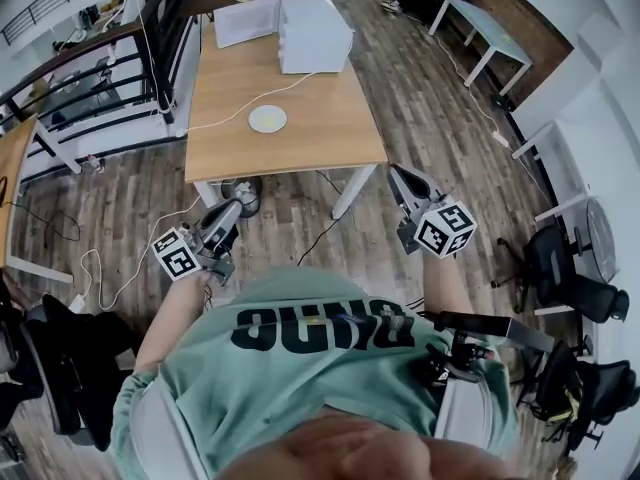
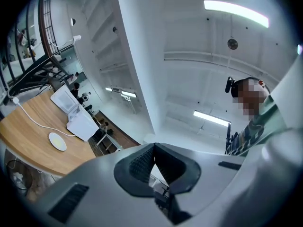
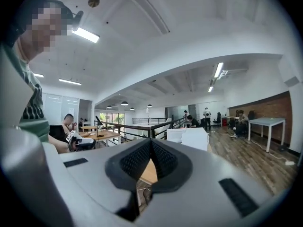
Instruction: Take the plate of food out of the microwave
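Head view: I'm standing back from the wooden table [image 1: 335, 138], holding both claws low by my chest, well short of its near edge. L claw [image 1: 230, 211] is sitting w/ jaws pressed together, nothing btwn them. R claw [image 1: 397, 173] is doing the same, pads touching at the tips, empty.

The plate [image 1: 267, 119] is lying flat on the table top, out in the open, just near-left of the white microwave [image 1: 318, 36]. The microwave is standing at the far end w/ its door [image 1: 247, 20] swinging open to the left. Can't make out what's on the plate from here. A white cable [image 1: 225, 115] is running across the table just beside the plate and off the left edge.

The plate is lying well apart from both claws, farther out than either, btwn the two but more on L's side.

Left gripper view is tilting up at the ceiling, w/ plate and microwave showing low at the left. Right gripper view is looking level, w/ the microwave showing just above the closed jaws.
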Available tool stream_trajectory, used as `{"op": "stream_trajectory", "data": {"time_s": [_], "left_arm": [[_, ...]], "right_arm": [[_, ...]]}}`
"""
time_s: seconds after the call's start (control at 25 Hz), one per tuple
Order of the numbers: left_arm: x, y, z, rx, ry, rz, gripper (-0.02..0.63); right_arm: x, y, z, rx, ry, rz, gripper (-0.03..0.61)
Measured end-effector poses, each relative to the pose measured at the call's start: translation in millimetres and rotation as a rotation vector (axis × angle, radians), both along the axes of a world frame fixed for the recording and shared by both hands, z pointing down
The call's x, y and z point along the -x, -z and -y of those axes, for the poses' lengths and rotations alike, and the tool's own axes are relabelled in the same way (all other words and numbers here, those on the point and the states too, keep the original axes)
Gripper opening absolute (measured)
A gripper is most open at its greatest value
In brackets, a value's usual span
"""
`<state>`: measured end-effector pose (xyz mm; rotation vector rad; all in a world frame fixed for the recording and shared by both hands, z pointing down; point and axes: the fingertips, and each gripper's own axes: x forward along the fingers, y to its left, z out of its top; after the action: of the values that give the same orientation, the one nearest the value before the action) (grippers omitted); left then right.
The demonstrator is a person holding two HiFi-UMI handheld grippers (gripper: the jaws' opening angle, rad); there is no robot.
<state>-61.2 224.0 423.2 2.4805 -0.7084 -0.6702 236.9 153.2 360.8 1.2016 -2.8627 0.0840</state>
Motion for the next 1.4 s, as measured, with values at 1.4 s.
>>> {"op": "stream_trajectory", "data": {"time_s": [1.4], "left_arm": [[-32.3,3.5,40.7,-0.006,0.107,0.104,0.006]], "right_arm": [[-40.1,-43.5,41.6,0.143,-0.028,0.045,0.005]]}}
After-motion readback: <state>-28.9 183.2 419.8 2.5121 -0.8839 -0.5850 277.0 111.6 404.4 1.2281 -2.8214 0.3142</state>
